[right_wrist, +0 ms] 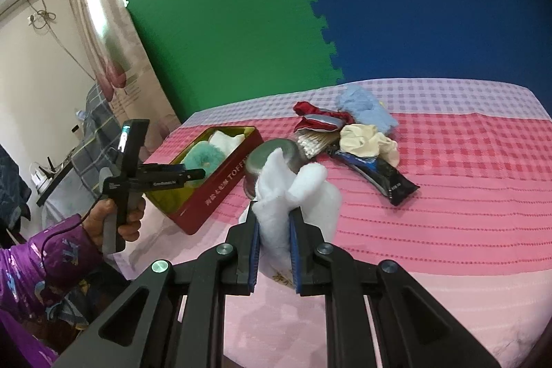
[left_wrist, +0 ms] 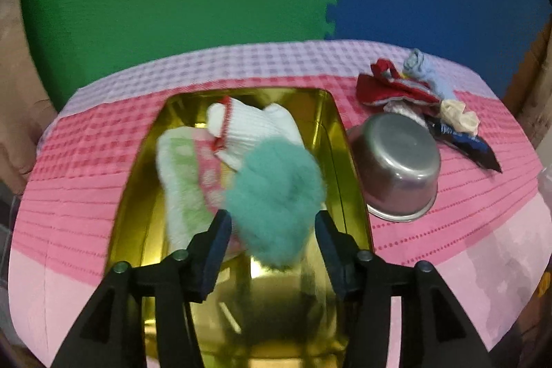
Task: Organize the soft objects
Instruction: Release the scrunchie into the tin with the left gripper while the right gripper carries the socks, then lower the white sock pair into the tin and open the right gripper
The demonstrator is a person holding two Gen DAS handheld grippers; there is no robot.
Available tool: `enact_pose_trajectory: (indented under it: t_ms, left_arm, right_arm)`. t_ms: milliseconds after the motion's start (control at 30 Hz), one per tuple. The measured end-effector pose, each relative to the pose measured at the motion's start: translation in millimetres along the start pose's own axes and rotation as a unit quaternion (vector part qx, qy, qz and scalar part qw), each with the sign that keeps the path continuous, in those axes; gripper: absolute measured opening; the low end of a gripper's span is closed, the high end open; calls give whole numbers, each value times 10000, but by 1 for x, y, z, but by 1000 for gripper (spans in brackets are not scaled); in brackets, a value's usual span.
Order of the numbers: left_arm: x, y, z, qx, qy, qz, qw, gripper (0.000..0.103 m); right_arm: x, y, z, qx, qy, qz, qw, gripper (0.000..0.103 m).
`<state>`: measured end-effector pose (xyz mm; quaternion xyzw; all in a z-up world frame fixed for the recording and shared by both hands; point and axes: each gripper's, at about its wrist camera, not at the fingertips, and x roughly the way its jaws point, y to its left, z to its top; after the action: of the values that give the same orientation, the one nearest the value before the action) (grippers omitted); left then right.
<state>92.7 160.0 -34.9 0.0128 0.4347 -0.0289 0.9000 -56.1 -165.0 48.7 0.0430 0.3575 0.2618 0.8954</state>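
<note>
Left wrist view: the left gripper (left_wrist: 272,223) hangs over the gold inside of a tin (left_wrist: 145,223), its jaws standing apart. A teal fluffy ball (left_wrist: 276,199) lies between them, and whether the pads touch it I cannot tell. Deeper in the tin lie a white sock (left_wrist: 255,126) with red trim and a green and pink cloth (left_wrist: 186,175). Just beside the tin's right wall an upturned metal bowl (left_wrist: 396,164) sits on the pink checked tablecloth (left_wrist: 76,168). Near the table's far right corner is a pile of cloths (left_wrist: 407,88) beside a dark packet (left_wrist: 465,143).

Right wrist view: the right gripper (right_wrist: 274,230) is clamped on a white fluffy wad (right_wrist: 296,192), held above the table's near edge. Only here do the tin's red outside, the person's hand (right_wrist: 117,219) and a purple sleeve (right_wrist: 41,268) show.

Green and blue foam mats (right_wrist: 241,23) stand behind the table; a curtain (right_wrist: 103,23) hangs at the left.
</note>
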Motion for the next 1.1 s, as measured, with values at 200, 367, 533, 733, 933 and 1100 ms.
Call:
enact_pose_trajectory:
  t_ms: [200, 367, 533, 733, 933, 1100]
  left_arm:
    - [-38, 13, -18, -444, -116, -251, 9986, 58]
    - [-81, 14, -58, -1039, -159, 118, 9944, 59]
    - [-115, 4, -109, -1308, -201, 875, 9873, 59]
    - [-124, -5, -133, -998, -282, 1361, 9853, 59]
    - [-127, -2, -131, -791, -428, 1508, 9845, 59]
    - [-128, 10, -131, -852, -312, 1423, 9857, 60]
  right_arm:
    - [3, 18, 2, -106, 35, 121, 9999, 14]
    - [22, 47, 20, -381, 102, 444, 9982, 14]
    - [67, 88, 55, -716, 273, 968, 9924, 14]
    - [160, 141, 93, -818, 770, 1364, 9843, 14]
    - [238, 169, 96, -824, 1398, 994, 9817, 14]
    - [285, 181, 96, -960, 1736, 588, 9784, 14]
